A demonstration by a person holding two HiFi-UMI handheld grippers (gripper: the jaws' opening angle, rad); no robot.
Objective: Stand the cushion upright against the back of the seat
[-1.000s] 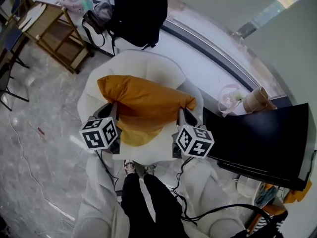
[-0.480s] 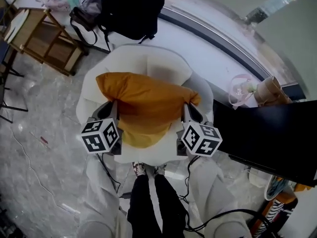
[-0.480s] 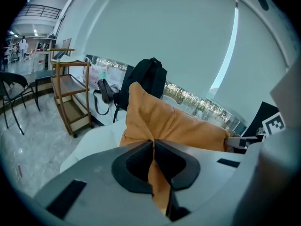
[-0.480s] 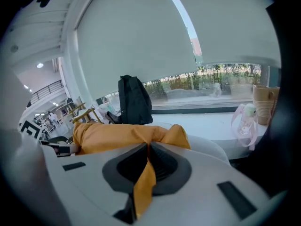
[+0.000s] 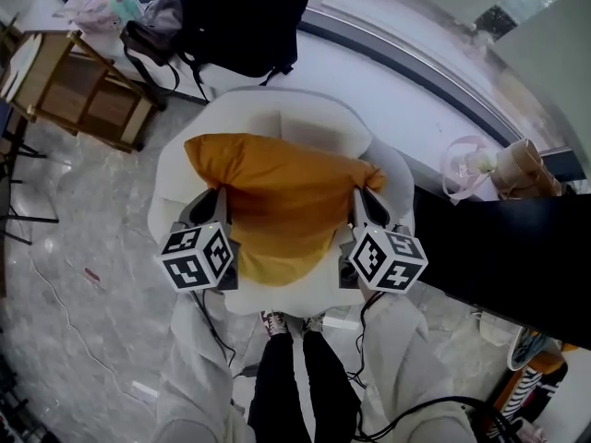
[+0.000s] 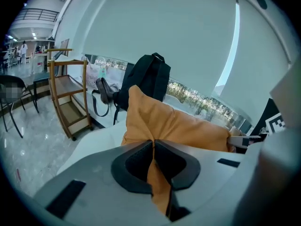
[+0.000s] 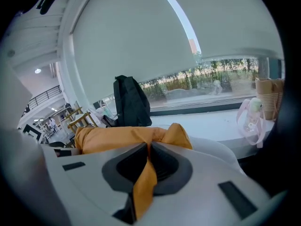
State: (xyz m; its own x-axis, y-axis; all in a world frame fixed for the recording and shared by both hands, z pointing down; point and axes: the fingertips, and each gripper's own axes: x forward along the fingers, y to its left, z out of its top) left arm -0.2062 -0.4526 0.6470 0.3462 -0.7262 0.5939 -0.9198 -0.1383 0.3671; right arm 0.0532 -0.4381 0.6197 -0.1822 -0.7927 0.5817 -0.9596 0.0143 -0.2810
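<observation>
An orange cushion (image 5: 277,197) hangs over the seat of a white round armchair (image 5: 282,118), its upper edge near the backrest. My left gripper (image 5: 220,201) is shut on the cushion's left side, with orange fabric (image 6: 157,182) pinched between its dark pads. At the cushion's right side, my right gripper (image 5: 357,201) is shut on the cloth in the same way, a fold of fabric (image 7: 143,185) trailing out of its jaws. In the left gripper view the cushion (image 6: 178,126) rises ahead of the jaws; in the right gripper view the cushion (image 7: 122,138) stretches to the left.
A black backpack (image 5: 242,17) and a dark bag (image 5: 152,40) sit on the white ledge behind the chair. A wooden shelf cart (image 5: 69,86) stands at the left. A black panel (image 5: 503,261) lies to the right, with a pink bag (image 5: 471,169) beyond it. The person's legs (image 5: 295,377) are below.
Both grippers have sunk with the cushion, carrying it lower over the seat and toward the backrest. Both grips have stayed shut on the fabric.
</observation>
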